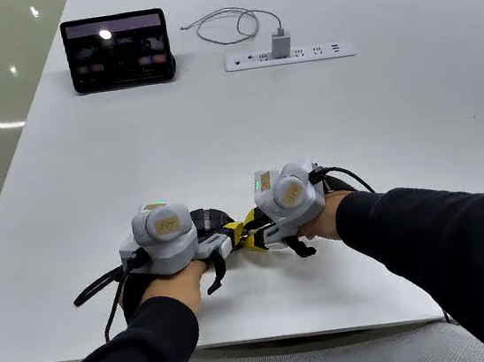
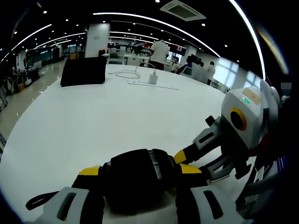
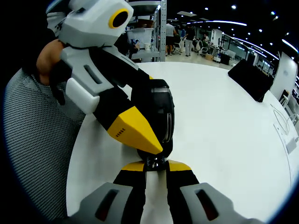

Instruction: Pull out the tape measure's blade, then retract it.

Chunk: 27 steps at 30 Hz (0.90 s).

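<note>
The black, rounded tape measure with a ribbed rubber case (image 3: pixel 156 109) sits low over the white bench (image 1: pixel 305 119), near its front edge, between the two hand-held tools. The left tongs (image 2: pixel 138 171), grey with black arms and yellow tips, are closed around the case: one yellow tip lies against each side and the case fills the gap between them. In the right gripper view one of those yellow tips crosses in front of the case.

The right tongs (image 3: pixel 155 166) come at the case from the opposite side. They are drawn almost together, with only a thin slit between the arms, and the yellow tips pinch a small silver metal tab (image 3: pixel 154 161) at the case's edge. The tab sits right at the case, touching it.

In the head view a person's hands grip both tools, black sleeves reaching in from the bottom corners, and black cords trail from each tool.

Well away, at the far side of the bench, a black tablet (image 1: pixel 118 50) stands propped with its dim screen facing the person. To its right lies a white power strip (image 1: pixel 290 54) with a white charger block (image 1: pixel 281 44) plugged in, and a thin white cable (image 1: pixel 226 24) loops behind it.

A grey mesh surface (image 3: pixel 32 140) lies beside the bench's near edge.
</note>
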### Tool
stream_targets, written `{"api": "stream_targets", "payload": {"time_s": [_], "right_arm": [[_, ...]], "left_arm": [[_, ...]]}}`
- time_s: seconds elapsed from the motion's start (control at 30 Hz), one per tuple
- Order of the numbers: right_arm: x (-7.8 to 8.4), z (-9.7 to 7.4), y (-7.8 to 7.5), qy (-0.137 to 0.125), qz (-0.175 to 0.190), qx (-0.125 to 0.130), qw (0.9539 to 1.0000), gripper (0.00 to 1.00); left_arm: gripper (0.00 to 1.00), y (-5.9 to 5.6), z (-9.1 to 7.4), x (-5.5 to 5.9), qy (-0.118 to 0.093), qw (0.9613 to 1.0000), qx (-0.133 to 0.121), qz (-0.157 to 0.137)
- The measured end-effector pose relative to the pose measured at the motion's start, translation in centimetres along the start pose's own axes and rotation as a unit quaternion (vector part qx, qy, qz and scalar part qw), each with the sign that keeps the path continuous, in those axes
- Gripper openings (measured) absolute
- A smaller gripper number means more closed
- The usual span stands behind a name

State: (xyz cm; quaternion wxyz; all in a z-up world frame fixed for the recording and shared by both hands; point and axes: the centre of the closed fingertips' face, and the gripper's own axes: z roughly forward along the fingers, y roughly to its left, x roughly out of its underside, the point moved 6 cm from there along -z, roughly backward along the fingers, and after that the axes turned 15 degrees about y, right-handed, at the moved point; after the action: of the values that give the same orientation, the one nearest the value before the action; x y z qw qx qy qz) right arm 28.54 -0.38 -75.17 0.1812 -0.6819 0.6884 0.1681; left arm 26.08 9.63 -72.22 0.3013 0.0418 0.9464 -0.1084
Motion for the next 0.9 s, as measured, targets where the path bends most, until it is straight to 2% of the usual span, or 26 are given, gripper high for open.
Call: {"api": "stream_targets", "payload": {"time_s": [0.43,0.5,0.63,0.9], "right_arm": [[0.19,-0.20,-0.03,-0.007,0.002,-0.001,1.0000,0.11],[0.16,-0.16,-0.02,-0.009,0.014,-0.007,0.9998,0.10],[-0.09,-0.07,0.01,-0.004,0.007,-0.006,1.0000,0.09],[0.00,-0.07,0.01,-0.011,0.005,-0.003,0.9999,0.11]], "left_arm": [[0.58,0.04,0.05,0.01,0.001,1.0000,-0.001,0.001],[0.58,0.03,0.08,0.01,0.000,1.0000,-0.002,0.005],[0.58,-0.05,0.07,0.01,0.000,1.0000,-0.003,0.008],[0.58,0.00,0.05,0.01,-0.002,1.0000,-0.002,0.007]]}}
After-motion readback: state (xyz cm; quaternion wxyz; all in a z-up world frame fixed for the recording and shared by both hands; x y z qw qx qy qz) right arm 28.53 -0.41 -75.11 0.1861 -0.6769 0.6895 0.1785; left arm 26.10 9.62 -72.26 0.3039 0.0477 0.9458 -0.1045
